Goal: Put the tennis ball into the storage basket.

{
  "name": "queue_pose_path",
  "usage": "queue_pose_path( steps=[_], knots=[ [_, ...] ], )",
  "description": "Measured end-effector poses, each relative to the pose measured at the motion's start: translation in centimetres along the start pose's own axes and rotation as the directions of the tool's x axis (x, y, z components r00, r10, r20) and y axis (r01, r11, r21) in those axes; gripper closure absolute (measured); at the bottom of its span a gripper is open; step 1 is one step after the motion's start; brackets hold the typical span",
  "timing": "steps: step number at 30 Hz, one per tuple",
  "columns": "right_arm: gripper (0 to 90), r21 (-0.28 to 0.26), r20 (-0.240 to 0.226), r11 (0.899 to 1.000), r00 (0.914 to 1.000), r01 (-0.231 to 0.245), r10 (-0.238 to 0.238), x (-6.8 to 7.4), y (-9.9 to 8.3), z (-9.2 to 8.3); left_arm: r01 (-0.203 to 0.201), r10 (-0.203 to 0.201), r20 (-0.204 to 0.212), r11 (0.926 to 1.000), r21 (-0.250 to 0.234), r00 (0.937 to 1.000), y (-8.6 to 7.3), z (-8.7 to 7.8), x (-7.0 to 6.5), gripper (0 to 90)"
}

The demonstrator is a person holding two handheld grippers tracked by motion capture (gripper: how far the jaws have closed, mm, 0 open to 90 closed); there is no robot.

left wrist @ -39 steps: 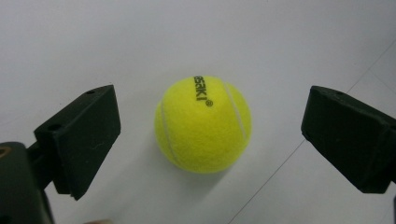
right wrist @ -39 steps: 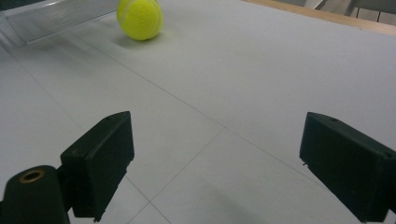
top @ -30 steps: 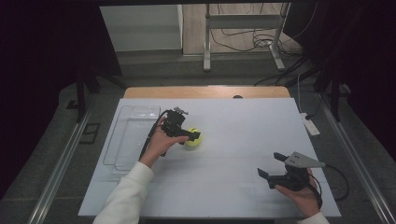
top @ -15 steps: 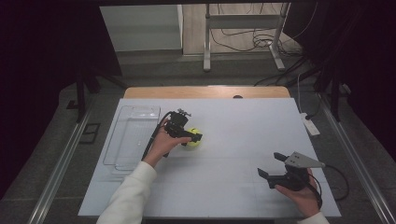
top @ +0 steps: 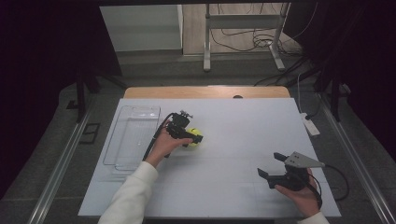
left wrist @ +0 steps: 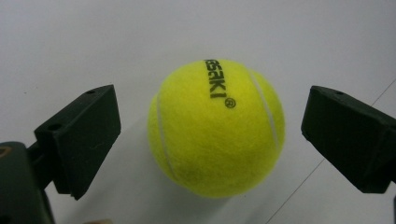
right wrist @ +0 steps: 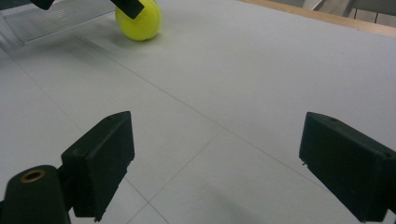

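A yellow tennis ball (top: pixel 195 137) rests on the white table (top: pixel 233 126), left of centre. My left gripper (top: pixel 190 138) hovers over it, open, one jaw on each side. In the left gripper view the ball (left wrist: pixel 215 127) sits between the jaws with a gap on both sides, and the left gripper (left wrist: pixel 210 140) touches nothing. My right gripper (top: pixel 272 167) is held low near the front right of the table, open and empty. In the right gripper view the right gripper (right wrist: pixel 215 172) frames bare table, with the ball (right wrist: pixel 139 20) far off at the top left.
A clear plastic tray (top: pixel 132 136) lies on the table just left of the ball, also seen as the tray (right wrist: pixel 51 18) in the right gripper view. A white power strip (top: pixel 310 124) sits at the right edge. A metal stand (top: pixel 243 32) is beyond the table.
My left gripper has shifted slightly right and closer over the ball. The right gripper has stayed where it was.
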State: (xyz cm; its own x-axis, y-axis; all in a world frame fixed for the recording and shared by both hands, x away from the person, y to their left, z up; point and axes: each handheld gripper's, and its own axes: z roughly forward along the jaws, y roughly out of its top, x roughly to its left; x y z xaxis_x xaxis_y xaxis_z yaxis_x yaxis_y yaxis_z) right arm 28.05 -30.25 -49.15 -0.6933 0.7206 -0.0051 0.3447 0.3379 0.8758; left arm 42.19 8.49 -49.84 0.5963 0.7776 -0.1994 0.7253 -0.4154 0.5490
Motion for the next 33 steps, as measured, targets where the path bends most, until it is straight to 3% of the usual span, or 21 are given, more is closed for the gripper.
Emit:
queue_pose_path(
  steps=[7, 13, 18, 33],
  knots=[
    [11.0, -0.002, -0.002, 1.000, 1.0000, -0.002, 0.002, -0.03, -0.01, 0.00, -0.001, 0.001, 0.003, 0.9999, 0.016, 1.0000, -0.03, 0.52, -0.02, 6.9],
    [10.9, -0.001, -0.002, 1.000, 1.0000, 0.000, 0.000, -0.03, -0.02, 0.03, -0.027, 0.026, 0.019, 0.9990, 0.035, 0.9995, -0.13, 0.75, -0.32, 14.2],
    [11.0, -0.002, -0.002, 1.000, 1.0000, -0.001, 0.001, -0.04, -0.02, 0.02, -0.042, 0.043, -0.017, 0.9981, 0.045, 0.9989, -0.18, 0.74, -0.42, 25.2],
    [11.1, 0.002, 0.003, 1.000, 1.0000, 0.002, -0.002, -0.05, -0.05, 0.01, -0.061, 0.061, -0.013, 0.9981, 0.013, 0.9981, -0.18, -0.15, -0.55, 26.7]
  ],
)
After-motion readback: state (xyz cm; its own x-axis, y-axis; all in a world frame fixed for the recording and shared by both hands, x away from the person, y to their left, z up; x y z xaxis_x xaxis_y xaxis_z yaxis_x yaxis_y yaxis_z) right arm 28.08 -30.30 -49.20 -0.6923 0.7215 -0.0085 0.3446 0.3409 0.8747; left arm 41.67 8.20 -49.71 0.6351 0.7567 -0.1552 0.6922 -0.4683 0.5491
